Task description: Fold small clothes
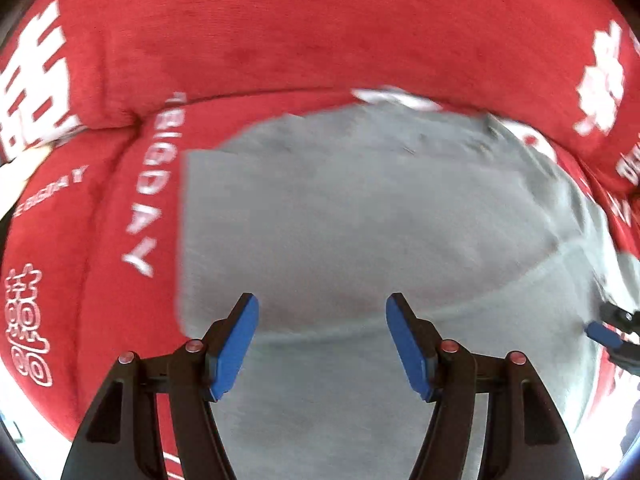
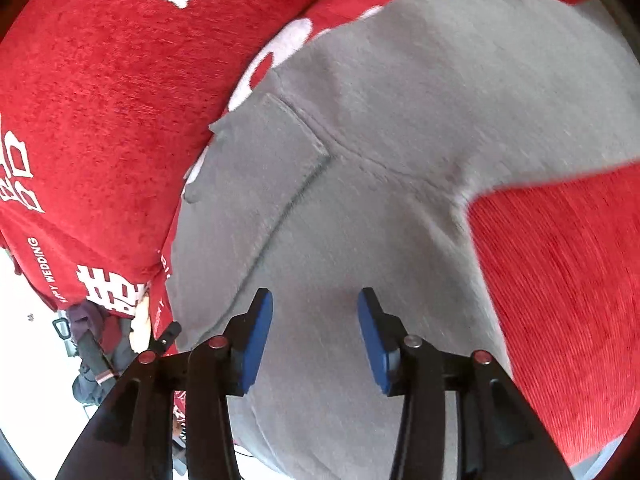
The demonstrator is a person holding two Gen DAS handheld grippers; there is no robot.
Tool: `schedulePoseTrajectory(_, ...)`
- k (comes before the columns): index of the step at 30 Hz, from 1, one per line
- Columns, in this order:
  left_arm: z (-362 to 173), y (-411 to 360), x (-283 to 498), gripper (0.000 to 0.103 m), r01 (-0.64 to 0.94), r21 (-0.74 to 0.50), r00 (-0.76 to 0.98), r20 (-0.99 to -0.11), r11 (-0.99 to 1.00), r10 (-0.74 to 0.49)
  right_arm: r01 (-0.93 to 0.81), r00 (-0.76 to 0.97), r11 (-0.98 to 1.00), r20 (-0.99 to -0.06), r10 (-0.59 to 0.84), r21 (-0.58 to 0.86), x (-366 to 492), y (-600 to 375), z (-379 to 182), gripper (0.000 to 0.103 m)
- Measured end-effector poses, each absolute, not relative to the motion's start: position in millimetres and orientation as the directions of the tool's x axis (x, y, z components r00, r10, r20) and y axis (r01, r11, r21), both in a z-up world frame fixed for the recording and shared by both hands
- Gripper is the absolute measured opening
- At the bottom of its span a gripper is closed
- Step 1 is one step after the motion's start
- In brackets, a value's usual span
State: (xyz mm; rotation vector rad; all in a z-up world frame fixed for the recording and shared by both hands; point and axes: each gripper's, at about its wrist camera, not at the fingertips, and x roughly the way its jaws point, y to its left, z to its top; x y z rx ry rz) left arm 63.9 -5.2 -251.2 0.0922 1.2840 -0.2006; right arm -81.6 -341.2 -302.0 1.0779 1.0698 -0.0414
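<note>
On the red cushion (image 1: 280, 40), grey shorts (image 1: 340, 208) lie flat.
Left gripper (image 1: 322, 340) and right gripper (image 2: 315, 338) hover apart; a shallow pinch could drag them crooked.

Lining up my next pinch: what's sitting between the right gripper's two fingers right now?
Only the grey garment. In the right wrist view the right gripper is open, with bare grey fabric filling the gap and nothing pinched.

The red cover (image 1: 320, 40) carries white print: "BIGDAY" (image 1: 146, 196) beside Chinese characters, and "HAPPY WEDDING" (image 2: 42, 276), seemingly, in small letters.
</note>
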Motion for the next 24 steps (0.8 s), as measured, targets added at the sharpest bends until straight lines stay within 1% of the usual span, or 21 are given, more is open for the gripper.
schedulePoseTrajectory(5, -255, -57, 43, 0.068, 0.293, -0.078, 0.217, -0.965, 0.953, -0.146, 0.515, 0.532, 0.5, -0.717, 0.451, 0.696, -106, -346, -306, 0.052)
schedulePoseTrajectory(6, -255, -70, 38, 0.076, 0.31, -0.085, 0.21, -0.965, 0.947, -0.156, 0.518, 0.533, 0.498, -0.718, 0.449, 0.696, -113, -349, -307, 0.052)
schedulePoseTrajectory(7, -256, -75, 36, 0.095, 0.318, -0.086, 0.209, -0.965, 0.944, -0.158, 0.52, 0.534, 0.496, -0.718, 0.446, 0.695, -117, -351, -307, 0.052)
schedulePoseTrajectory(8, -253, -85, 31, 0.098, 0.325, -0.086, 0.221, -0.962, 0.942, -0.164, 0.523, 0.536, 0.494, -0.718, 0.443, 0.695, -122, -354, -308, 0.053)
schedulePoseTrajectory(12, -248, -121, 20, 0.098, 0.363, -0.075, 0.23, -0.959, 0.929, -0.167, 0.53, 0.556, 0.465, -0.705, 0.44, 0.709, -143, -369, -311, 0.053)
schedulePoseTrajectory(15, -250, -141, 17, 0.098, 0.37, -0.096, 0.207, -0.961, 0.924, -0.183, 0.538, 0.568, 0.454, -0.704, 0.427, 0.71, -157, -381, -314, 0.057)
schedulePoseTrajectory(19, -258, -167, 12, 0.098, 0.37, -0.116, 0.164, -0.969, 0.922, -0.188, 0.553, 0.589, 0.423, -0.696, 0.411, 0.718, -174, -402, -321, 0.058)
schedulePoseTrajectory(22, -267, -186, 7, 0.098, 0.375, -0.074, 0.155, -0.978, 0.924, -0.142, 0.559, 0.618, 0.407, -0.69, 0.376, 0.723, -189, -423, -323, 0.058)
schedulePoseTrajectory(24, -272, -196, 3, 0.098, 0.38, -0.098, 0.124, -0.98, 0.92, -0.156, 0.567, 0.646, 0.402, -0.69, 0.325, 0.719, -200, -442, -322, 0.058)
